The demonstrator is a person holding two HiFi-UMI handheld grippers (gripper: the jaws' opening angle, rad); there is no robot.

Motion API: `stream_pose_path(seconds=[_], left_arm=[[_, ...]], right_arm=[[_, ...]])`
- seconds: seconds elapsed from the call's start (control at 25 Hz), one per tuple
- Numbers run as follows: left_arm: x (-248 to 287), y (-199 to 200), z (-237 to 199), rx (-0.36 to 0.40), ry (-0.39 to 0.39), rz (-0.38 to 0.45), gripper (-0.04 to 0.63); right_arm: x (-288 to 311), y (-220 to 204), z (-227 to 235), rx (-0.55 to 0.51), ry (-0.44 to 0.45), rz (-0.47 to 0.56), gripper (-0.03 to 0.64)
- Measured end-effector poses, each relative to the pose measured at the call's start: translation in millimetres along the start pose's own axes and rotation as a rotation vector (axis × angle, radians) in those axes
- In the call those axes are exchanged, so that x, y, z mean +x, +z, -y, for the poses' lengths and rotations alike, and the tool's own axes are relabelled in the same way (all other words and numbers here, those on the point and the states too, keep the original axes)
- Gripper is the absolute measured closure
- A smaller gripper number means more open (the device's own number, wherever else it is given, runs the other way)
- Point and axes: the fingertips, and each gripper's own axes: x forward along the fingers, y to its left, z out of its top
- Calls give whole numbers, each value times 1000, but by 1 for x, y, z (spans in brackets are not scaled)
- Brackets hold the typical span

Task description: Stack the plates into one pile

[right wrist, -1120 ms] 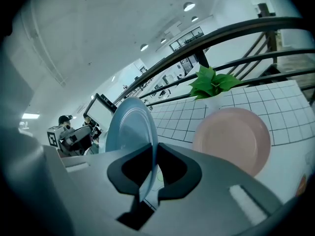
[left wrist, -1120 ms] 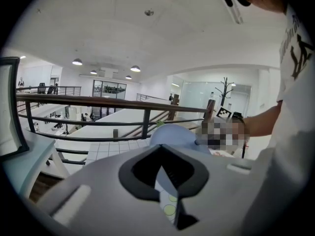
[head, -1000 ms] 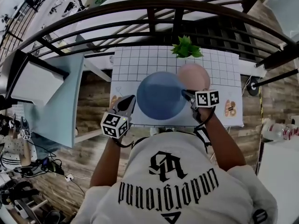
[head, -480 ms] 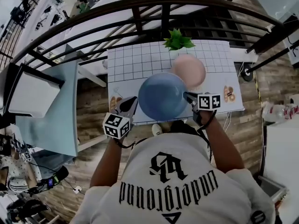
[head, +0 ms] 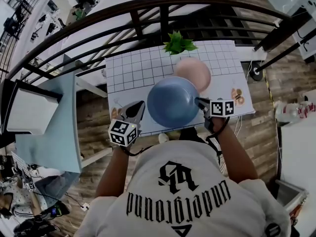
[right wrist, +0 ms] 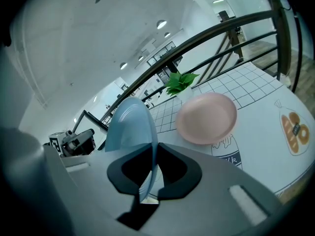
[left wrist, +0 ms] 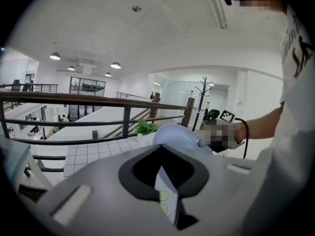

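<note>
Nearest in the head view was the person's white printed shirt, with both forearms reaching out over the near edge of the counter. The left tool hung over the counter's near left corner. Its jaws were drawn almost together, leaving only a thin slit with nothing between them. The right tool was over the near right part of the counter. Its jaws were closed down on the rim of the blue plate, gripping it at the plate's right edge. In the right gripper view the plate stood steeply tilted, rising up and to the left from the jaws. It hung above the middle of the counter's near half, between the two tools. Whether its far rim touched anything could not be told. Just beyond it, toward the far right, the pink plate lay flat on the gridded mat, its near left part hidden behind the blue plate in the head view. A small green plant stood at the middle of the far edge. Past that ran a dark railing.
</note>
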Motion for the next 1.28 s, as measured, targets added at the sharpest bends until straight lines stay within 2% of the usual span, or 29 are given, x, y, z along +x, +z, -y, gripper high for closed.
stream_pose_path(seconds=[0.44,1.04,1.28], left_arm=[[44,6,8,-23,12,-20,546],[129,4,31,-47,11,-58,546],[159,5,33,-80,14,-112,546]], right_arm=[[-5,30,38,10,-2,-20,591],[-9,64,119,53,-3,-52,589],[-9,87,149,78,-19,-97,589]])
